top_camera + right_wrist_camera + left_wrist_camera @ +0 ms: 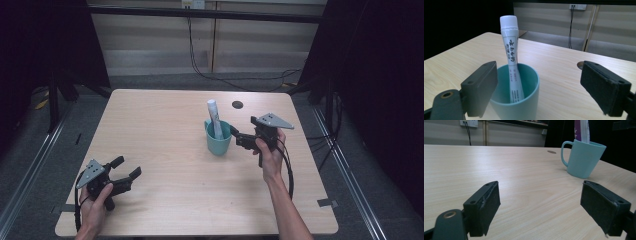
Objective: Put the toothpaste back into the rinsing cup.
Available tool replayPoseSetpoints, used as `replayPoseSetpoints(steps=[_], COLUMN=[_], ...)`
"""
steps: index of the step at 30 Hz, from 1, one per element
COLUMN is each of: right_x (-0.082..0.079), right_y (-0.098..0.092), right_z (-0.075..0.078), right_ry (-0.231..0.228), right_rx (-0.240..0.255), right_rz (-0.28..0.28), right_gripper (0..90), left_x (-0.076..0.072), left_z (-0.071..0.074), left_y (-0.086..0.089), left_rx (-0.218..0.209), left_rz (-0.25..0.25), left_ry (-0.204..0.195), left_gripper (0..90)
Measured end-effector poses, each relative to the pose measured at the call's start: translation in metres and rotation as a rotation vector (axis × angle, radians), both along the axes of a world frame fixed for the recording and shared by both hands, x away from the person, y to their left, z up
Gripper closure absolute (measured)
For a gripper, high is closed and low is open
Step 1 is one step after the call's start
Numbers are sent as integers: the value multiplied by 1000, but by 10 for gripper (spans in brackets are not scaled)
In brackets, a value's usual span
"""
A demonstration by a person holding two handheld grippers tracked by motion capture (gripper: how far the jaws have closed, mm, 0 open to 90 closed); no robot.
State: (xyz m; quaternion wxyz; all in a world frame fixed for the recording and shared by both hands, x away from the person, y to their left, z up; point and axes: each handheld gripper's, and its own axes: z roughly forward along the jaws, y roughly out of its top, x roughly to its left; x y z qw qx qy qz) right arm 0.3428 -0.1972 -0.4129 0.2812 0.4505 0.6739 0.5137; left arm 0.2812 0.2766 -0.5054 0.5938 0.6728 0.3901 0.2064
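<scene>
Tube (214, 116) stands in the cup (218, 140), a little right of the middle of the high view, with its white cap up and leaning slightly to the upper left. The right gripper (234, 132) is just beside the cup rim, jaws apart and empty. The left gripper (126, 167) rests at the lower left on the table (165, 120), also spread open and holding nothing. I judge that the tube is already placed in the cup, or not yet taken out; which one I cannot tell.

In the left gripper view, the cup (584, 158) is at the upper right, smooth teal plastic with a handle on its left. The table (519, 180) is pale wood grain, matte.

In the right gripper view, the tube (512, 57) rises in the middle, slim, white and glossy with black print, flattening toward the bottom. The cup (524, 100) is round, between the open rubber-faced jaws.
</scene>
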Motion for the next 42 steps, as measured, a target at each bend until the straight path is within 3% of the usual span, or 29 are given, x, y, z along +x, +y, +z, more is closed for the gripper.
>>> replayPoseSetpoints(steps=[2, 6, 16, 21, 24, 35, 36, 42], right_x=[-4, -14, -36, -54, -59, -88, -92, -98], right_y=[-5, -18, -47, -65, -69, -85, -87, -92], right_z=[-1, -6, -17, -31, -35, -66, -72, -87], right_ry=[-3, -20, -27, -36, -38, -22, -29, -28], right_rx=[6, -36, -31, 3, 6, -37, -47, -49], right_rz=[-1, -22, -79, -126, -127, -159, -183, -197], right_gripper=[138, 137, 186, 216, 217, 216, 216, 216], left_x=[0, 0, 0, 0, 0, 0, 0, 0], left_z=[0, 0, 0, 0, 0, 0, 0, 0], left_y=[0, -1, 0, -1, -1, -1, -1, -1], left_rx=[1, -3, -7, -5, -4, -2, -2, -2], left_rz=[2, 7, 9, 8, 7, 15, 15, 15], left_ry=[0, -3, 4, 2, 2, 2, 0, -1], left_gripper=[158, 158, 158, 158, 158, 156, 155, 155])
